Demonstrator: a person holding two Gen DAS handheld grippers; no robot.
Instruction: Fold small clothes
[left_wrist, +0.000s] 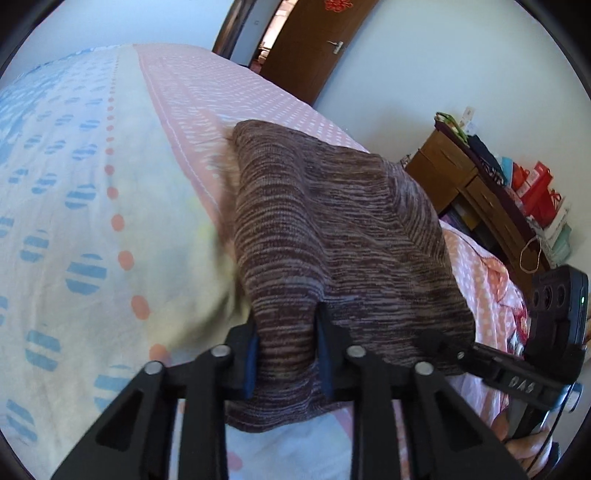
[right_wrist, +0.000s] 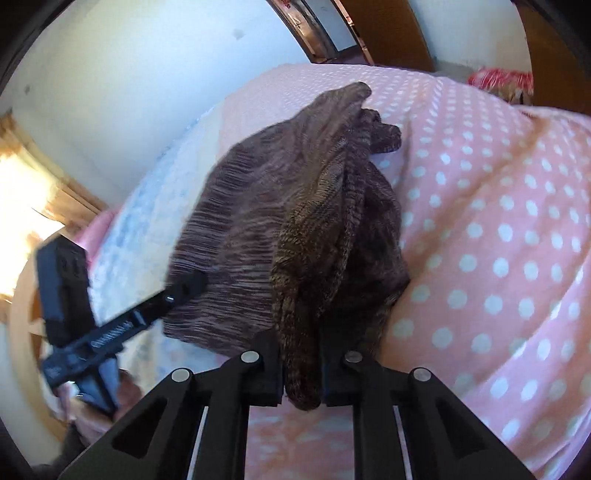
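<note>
A brown-and-mauve striped knit garment (left_wrist: 325, 221) is lifted off the bed, its far end resting on the pink dotted sheet (left_wrist: 229, 96). My left gripper (left_wrist: 288, 354) is shut on a bunch of its near edge, the cloth filling the gap between the blue pads. In the right wrist view the same garment (right_wrist: 295, 206) hangs in folds, and my right gripper (right_wrist: 301, 373) is shut on a thick gathered fold. The right gripper (left_wrist: 454, 350) also shows at the garment's right corner in the left wrist view. The left gripper (right_wrist: 188, 286) shows at the garment's left edge in the right wrist view.
The bed carries a cream blanket with blue dots (left_wrist: 74, 221) beside the pink sheet (right_wrist: 498, 240). A wooden desk (left_wrist: 454, 184) with red bags (left_wrist: 535, 184) stands by the wall, right of the bed. A brown door (left_wrist: 314, 48) lies beyond. A bright window (right_wrist: 22, 184) is at the left.
</note>
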